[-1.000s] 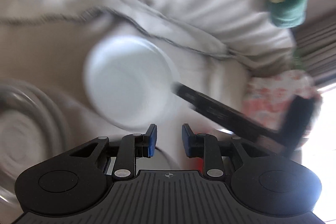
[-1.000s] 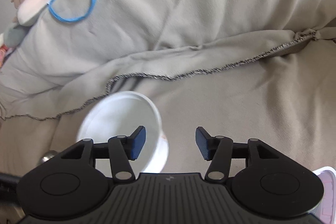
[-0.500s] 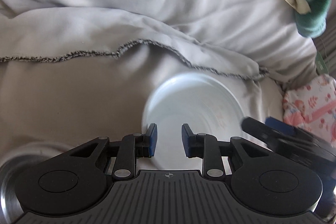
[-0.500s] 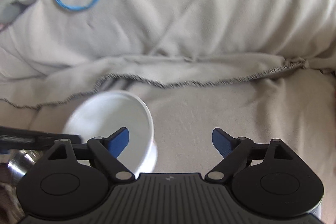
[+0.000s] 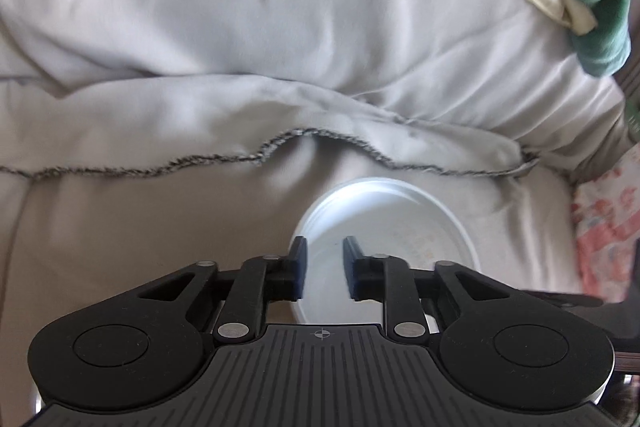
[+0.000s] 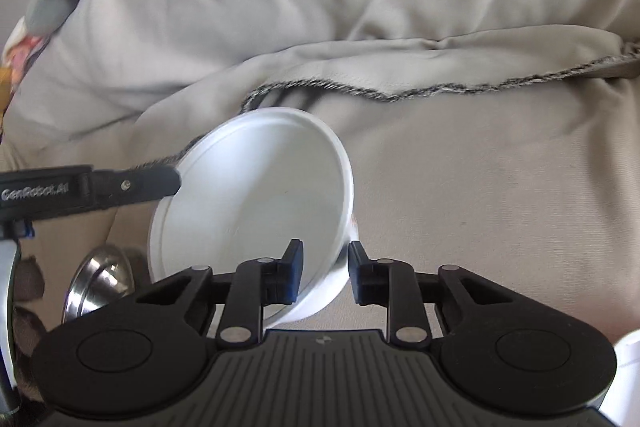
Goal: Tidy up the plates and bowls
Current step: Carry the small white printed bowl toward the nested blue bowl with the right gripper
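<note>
With the shiny steel bowl (image 6: pixel 100 281) waiting at far left on the beige sofa cloth (image 6: pixel 500 187), the left gripper (image 5: pixel 325 267) pinches the near wall of the tilted white plastic bowl (image 6: pixel 256 211) while the right gripper (image 6: pixel 325 273), jaws just closing, clamps its right rim, so both should lift level together.

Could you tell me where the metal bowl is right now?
In the right wrist view the metal bowl sits at lower left on the beige fabric, just left of the tilted white bowl and below the left hand-held gripper.
</note>
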### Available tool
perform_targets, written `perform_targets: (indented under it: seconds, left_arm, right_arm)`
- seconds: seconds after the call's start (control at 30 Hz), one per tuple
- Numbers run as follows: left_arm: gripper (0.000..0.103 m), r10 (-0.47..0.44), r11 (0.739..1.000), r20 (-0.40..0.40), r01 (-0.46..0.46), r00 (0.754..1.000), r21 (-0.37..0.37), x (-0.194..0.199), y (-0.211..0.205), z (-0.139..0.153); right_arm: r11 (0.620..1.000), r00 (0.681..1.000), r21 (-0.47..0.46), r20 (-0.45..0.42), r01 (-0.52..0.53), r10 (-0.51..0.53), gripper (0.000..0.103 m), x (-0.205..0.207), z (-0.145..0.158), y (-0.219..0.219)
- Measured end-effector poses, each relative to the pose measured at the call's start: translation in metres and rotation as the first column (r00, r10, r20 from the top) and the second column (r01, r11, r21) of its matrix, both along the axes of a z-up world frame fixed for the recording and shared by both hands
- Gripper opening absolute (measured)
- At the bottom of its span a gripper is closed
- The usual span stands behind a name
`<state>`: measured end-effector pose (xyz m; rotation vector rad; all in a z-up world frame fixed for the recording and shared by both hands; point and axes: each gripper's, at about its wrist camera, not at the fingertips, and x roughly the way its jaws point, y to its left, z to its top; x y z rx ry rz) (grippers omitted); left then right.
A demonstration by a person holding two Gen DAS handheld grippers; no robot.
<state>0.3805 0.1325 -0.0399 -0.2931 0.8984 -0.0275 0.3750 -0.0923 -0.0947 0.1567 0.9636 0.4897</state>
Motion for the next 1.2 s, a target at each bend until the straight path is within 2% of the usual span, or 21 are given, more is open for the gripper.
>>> perform_targets:
  seconds: [0.17,0.27,0.4,0.5,0.63,0.77,0.83,0.87,0.97,1.03,1.2]
  left_arm:
    - [0.020,-0.018,1.000,0.012,0.018,1.000,-0.013,-0.004,-0.002,-0.001]
    - [0.021,-0.053,0.996,0.039,0.055,0.998,-0.072,-0.008,-0.003,0.006]
    - [0.021,-0.033,0.996,0.092,0.041,0.995,-0.084,-0.012,0.000,0.012]
    - [0.021,0.003,0.997,0.054,0.001,0.999,-0.074,-0.004,0.008,0.002]
    - [0.023,0.026,0.993,-0.017,-0.028,1.000,-0.114,0.008,0.017,-0.021]
    - [0.025,0.003,0.984,-0.062,-0.014,0.998,-0.178,0.011,0.017,-0.033]
    - [0.032,-0.022,0.979,-0.079,0.005,0.997,-0.206,0.011,0.014,-0.035]
    - [0.032,-0.025,0.980,-0.077,0.009,0.997,-0.198,0.010,0.012,-0.033]
    - [0.030,-0.031,0.987,-0.063,0.021,0.998,-0.160,0.006,0.008,-0.027]
    - [0.022,-0.028,0.988,-0.063,0.018,0.998,-0.154,0.005,0.007,-0.028]
    - [0.021,-0.031,0.979,-0.155,-0.001,0.988,-0.204,0.014,0.009,-0.053]
  right_arm:
    - [0.999,0.999,-0.037,0.042,-0.017,0.019,0.024,-0.007,0.002,0.005]
    - [0.996,0.999,-0.085,0.047,0.017,-0.013,0.024,-0.005,-0.002,0.004]
    - [0.995,0.997,-0.070,0.039,0.075,-0.073,0.019,0.002,-0.002,-0.010]
    - [0.995,0.995,-0.060,0.059,0.078,-0.075,0.019,0.001,0.003,-0.014]
    - [0.995,0.997,-0.078,0.063,0.059,-0.055,0.019,0.000,0.003,-0.008]
    - [0.995,0.999,-0.082,0.023,0.050,-0.049,0.019,0.005,-0.004,-0.007]
    - [0.998,0.999,-0.060,-0.020,0.033,-0.034,0.023,0.007,-0.009,-0.007]
    - [0.999,0.999,-0.045,-0.041,0.026,-0.028,0.024,0.008,-0.011,-0.007]
    - [0.999,0.999,-0.008,-0.004,0.041,-0.041,0.025,0.004,-0.008,-0.009]
    - [0.998,0.998,0.029,0.026,0.056,-0.057,0.025,0.003,-0.004,-0.014]
    - [0.997,0.997,-0.004,-0.006,0.072,-0.072,0.025,0.010,-0.013,-0.013]
